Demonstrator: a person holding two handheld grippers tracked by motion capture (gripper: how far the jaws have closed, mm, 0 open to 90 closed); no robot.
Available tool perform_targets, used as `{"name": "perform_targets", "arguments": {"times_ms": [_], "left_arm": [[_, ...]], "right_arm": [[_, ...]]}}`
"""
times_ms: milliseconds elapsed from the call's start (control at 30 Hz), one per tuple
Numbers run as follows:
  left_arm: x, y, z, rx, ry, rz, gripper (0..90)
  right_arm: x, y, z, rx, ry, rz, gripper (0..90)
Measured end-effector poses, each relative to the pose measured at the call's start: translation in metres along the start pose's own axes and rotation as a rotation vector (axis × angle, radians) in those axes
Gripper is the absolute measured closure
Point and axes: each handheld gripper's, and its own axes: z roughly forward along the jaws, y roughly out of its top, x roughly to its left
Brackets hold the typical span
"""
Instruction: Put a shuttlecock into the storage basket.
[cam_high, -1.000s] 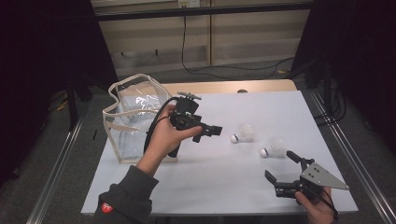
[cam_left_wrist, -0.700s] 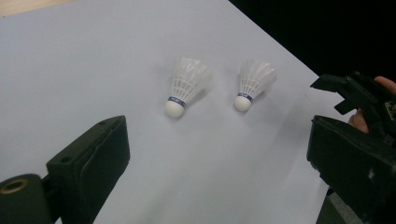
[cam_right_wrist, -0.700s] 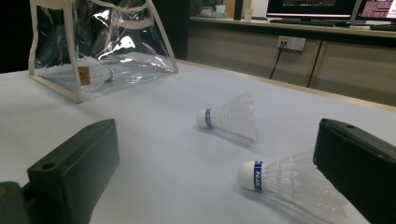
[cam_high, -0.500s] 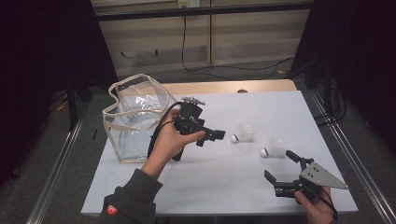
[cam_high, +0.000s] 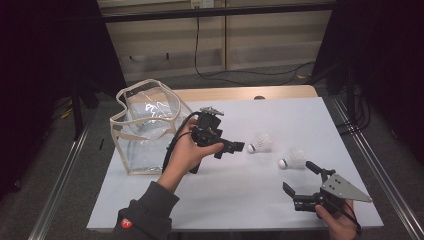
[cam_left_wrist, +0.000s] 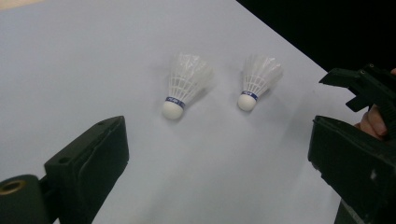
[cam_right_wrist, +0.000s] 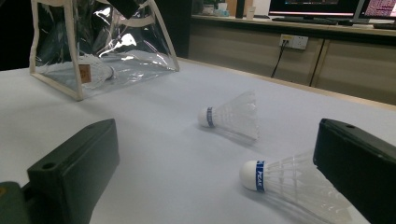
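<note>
White tabletop (cam_high: 210, 195) fills the middle of the high view, with dark curtains at either side and pale cabinet fronts behind; a clear plastic bag (cam_high: 145, 130) with cream edging stands open near the table's left rear part; two white shuttlecocks lie on their sides to its right, well apart from it; the nearer-to-centre shuttlecock (cam_high: 260, 143) has its cork tip pointing toward the left gripper (cam_high: 231, 148), which hovers above the table just beside it, jaws spread wide and holding nothing; in the left gripper view that shuttlecock (cam_left_wrist: 183, 86) lies ahead between the two open jaws, the second shuttlecock (cam_left_wrist: 258, 80) beside it; the second shuttlecock (cam_high: 294, 159) lies near the right gripper (cam_high: 304, 183), which sits low at the table's near right edge, its jaws also parted and empty; the right gripper view shows both shuttlecocks ahead, the closer one partly behind its right jaw.
</note>
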Motion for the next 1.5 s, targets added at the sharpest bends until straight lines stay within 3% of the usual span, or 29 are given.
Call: {"name": "perform_targets", "arguments": {"times_ms": [700, 1500], "left_arm": [[-0.005, -0.009, 0.030, 0.040, -0.025, 0.016, 2.6], [-0.014, -0.012, 0.054, 0.033, -0.043, 0.043, 5.9]], "right_arm": [[0.000, 0.000, 0.000, -0.001, -0.001, -0.004, 0.4], [-0.002, 0.000, -0.002, 0.003, -0.008, 0.002, 0.4]]}}
